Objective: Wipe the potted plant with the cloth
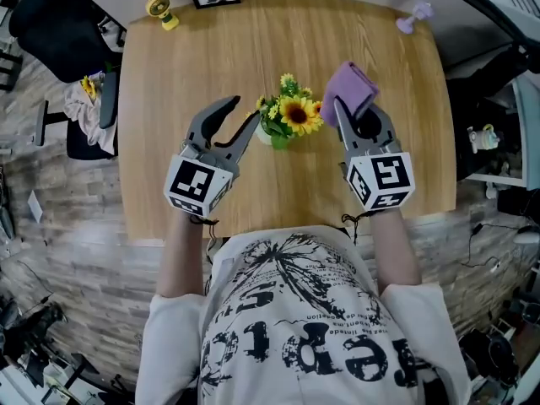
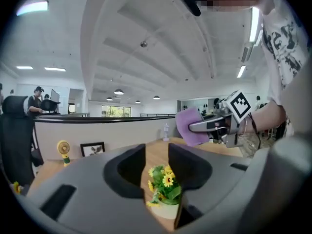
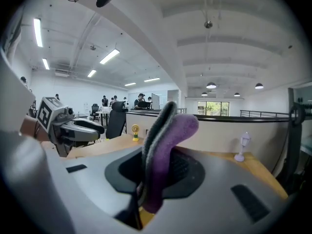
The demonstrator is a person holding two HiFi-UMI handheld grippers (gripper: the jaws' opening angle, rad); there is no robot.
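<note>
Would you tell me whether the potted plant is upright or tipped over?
Upright: the potted plant shows its white pot below, flowers rising straight above.

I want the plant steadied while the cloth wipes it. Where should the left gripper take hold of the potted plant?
Grip the white pot low, beneath the flowers, coming level from the left gripper's side. The pot stands upright and looks rigid; the flowers overhang it and would likely crush, and the cloth occupies the other side.

We can read no text for certain; the large black lettering (image 1: pixel 337 357) on the person's white T-shirt (image 1: pixel 253 285) is illegible to us.
</note>
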